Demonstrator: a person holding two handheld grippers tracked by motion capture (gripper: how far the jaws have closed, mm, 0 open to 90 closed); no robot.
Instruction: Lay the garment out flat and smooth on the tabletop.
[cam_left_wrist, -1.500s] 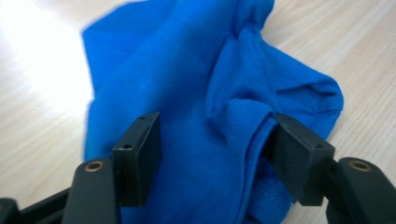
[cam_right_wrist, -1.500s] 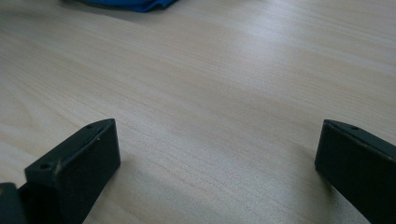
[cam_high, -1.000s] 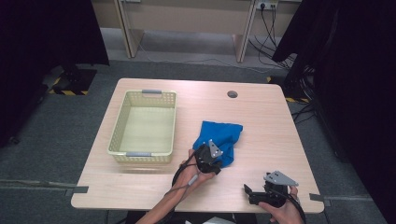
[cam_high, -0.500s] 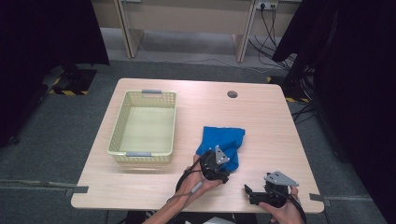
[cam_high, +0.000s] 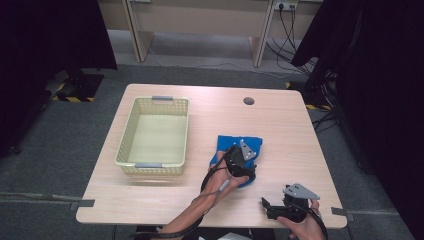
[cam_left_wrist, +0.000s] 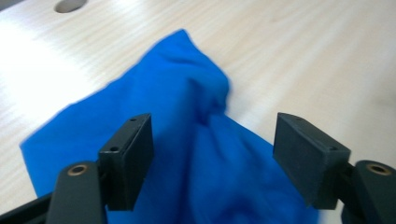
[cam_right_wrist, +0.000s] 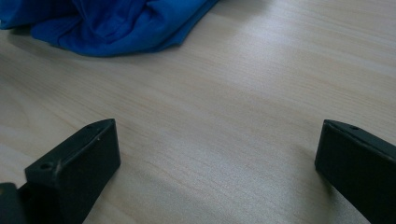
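A crumpled blue cloth (cam_high: 227, 144) lies on the wooden table (cam_high: 280, 130), right of centre. My left gripper (cam_high: 241, 156) hovers over the cloth's near part. In the left gripper view its jaws have just been opening and stand apart (cam_left_wrist: 212, 154); the cloth (cam_left_wrist: 177, 107) bunches up between and beneath them without the pads pressing on it. My right gripper (cam_high: 267, 209) rests near the table's front edge, open. In the right gripper view its jaws (cam_right_wrist: 215, 158) are spread wide over bare wood, with the cloth (cam_right_wrist: 116, 23) farther off at the top left.
A cream plastic basket (cam_high: 129, 135) with grey handles stands on the table's left half, nothing in it. A round cable hole (cam_high: 248, 101) sits near the far edge, also in the left gripper view (cam_left_wrist: 69, 5). Black curtains hang on both sides.
My left gripper has moved right and a little up over the cloth, and its jaws have spread wider. The right gripper has stayed where it was.
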